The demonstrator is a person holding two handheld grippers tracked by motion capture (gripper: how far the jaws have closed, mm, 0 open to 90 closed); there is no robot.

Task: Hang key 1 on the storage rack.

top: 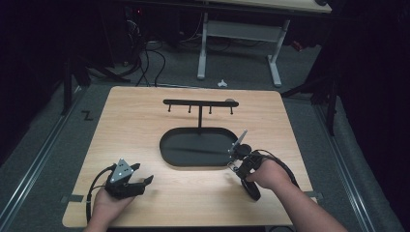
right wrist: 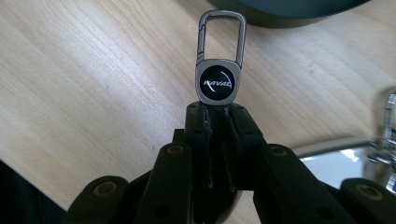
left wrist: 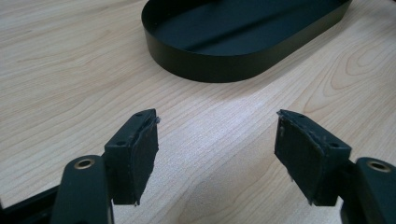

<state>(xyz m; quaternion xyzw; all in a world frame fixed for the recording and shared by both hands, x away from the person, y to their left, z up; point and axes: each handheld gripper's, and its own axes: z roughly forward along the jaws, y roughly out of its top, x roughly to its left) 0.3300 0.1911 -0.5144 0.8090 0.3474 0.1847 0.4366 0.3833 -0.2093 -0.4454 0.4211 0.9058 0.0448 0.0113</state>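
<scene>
A metal keychain (right wrist: 218,81), a carabiner clip with a round black badge, stands up from my right gripper (right wrist: 217,114), which is shut on its lower end. From above, the keychain (top: 240,139) pokes up over the right end of the black oval tray (top: 167,154), with my right gripper (top: 236,155) just in front of it. Low over the bare wood at the table's front left, my left gripper (top: 143,173) is open. Nothing lies between its pads (left wrist: 144,154), and the left gripper (left wrist: 217,135) faces the tray (left wrist: 243,70).
A black rack (top: 200,102) with several small hooks stands on a post behind the tray. A shiny metal piece (right wrist: 345,158) lies at the lower right of the right gripper view. A white-legged desk (top: 239,43) stands beyond the table.
</scene>
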